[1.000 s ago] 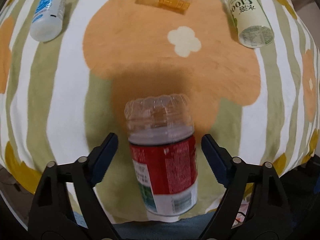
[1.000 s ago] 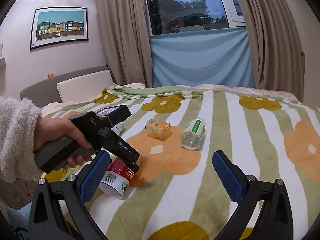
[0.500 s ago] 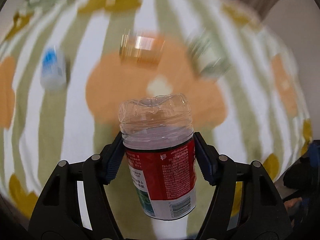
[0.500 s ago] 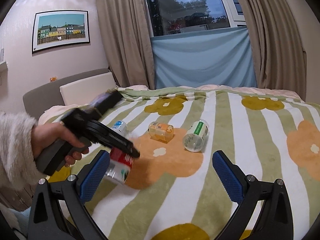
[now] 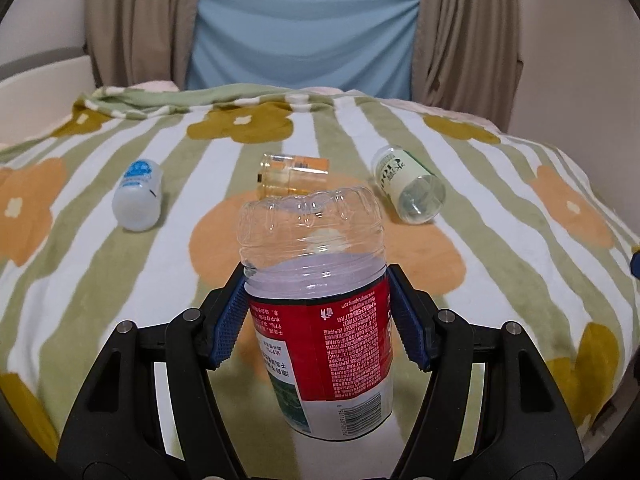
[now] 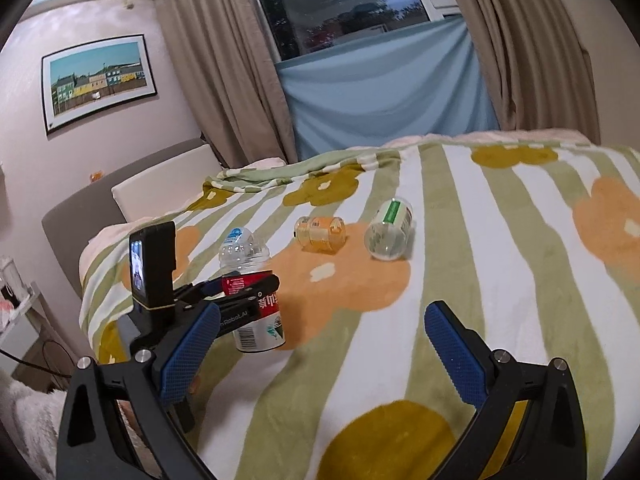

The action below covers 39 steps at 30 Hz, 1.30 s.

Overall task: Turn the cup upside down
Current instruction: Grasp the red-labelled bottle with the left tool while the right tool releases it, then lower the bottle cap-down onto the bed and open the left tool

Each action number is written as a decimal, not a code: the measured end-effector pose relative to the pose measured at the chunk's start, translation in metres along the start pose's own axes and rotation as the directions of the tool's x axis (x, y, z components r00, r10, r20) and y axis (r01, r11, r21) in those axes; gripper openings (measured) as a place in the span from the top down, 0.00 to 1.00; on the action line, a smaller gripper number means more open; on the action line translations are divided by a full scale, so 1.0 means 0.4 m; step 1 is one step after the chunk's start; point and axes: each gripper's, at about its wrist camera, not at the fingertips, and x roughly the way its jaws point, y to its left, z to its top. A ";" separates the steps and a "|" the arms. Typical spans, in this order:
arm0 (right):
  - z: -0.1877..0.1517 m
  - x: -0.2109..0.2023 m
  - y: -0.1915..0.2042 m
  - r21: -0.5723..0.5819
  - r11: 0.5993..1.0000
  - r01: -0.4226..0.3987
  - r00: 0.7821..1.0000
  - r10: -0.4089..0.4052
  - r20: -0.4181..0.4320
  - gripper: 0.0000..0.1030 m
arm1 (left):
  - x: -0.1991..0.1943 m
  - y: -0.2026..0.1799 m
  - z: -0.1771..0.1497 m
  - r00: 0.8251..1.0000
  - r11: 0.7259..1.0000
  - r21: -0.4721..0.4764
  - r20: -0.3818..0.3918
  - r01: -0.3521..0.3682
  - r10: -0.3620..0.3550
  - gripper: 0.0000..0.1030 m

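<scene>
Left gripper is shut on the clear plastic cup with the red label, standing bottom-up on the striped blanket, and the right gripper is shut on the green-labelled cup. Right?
Not quite. The left gripper is shut on the clear plastic cup with the red label, bottom-up on the striped blanket, but the right gripper is open and holds nothing. The right wrist view shows the green-labelled cup lying apart, farther up the blanket.
</scene>
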 end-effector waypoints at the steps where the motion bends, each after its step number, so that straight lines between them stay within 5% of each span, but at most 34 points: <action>1: -0.001 0.002 -0.001 0.001 1.000 0.000 1.000 0.000 -0.002 0.01 | 0.008 0.008 -0.008 1.000 1.000 0.003 -0.002 0.000 0.000 0.38; 12: 0.002 0.013 0.013 -0.025 1.000 -0.017 1.000 0.017 -0.010 0.01 | -0.029 -0.030 -0.056 0.991 0.989 0.136 -0.129 0.051 -0.033 0.41; 19: 0.005 0.013 0.020 -0.026 0.999 -0.029 1.000 0.029 -0.005 0.01 | -0.044 -0.034 -0.057 0.999 0.989 0.140 -0.041 0.038 -0.033 0.42; 24: 0.005 0.012 0.026 -0.035 0.999 -0.028 1.000 0.027 -0.007 0.01 | -0.027 -0.033 -0.075 0.999 0.988 0.151 -0.051 0.018 -0.010 0.41; 25: 0.004 0.012 0.027 -0.034 0.999 -0.027 1.000 0.027 -0.008 0.01 | -0.029 -0.032 -0.077 0.999 0.988 0.151 -0.052 0.021 -0.013 0.38; 28: 0.004 0.011 0.029 -0.036 0.999 -0.029 1.000 0.029 -0.011 0.01 | -0.040 -0.031 -0.080 0.999 0.986 0.165 -0.043 -0.002 0.009 0.00; 39: 0.023 0.016 0.088 -0.077 0.997 -0.018 1.000 0.017 -0.014 0.01 | -0.139 0.016 -0.055 0.997 0.983 0.169 -0.048 0.069 -0.062 0.00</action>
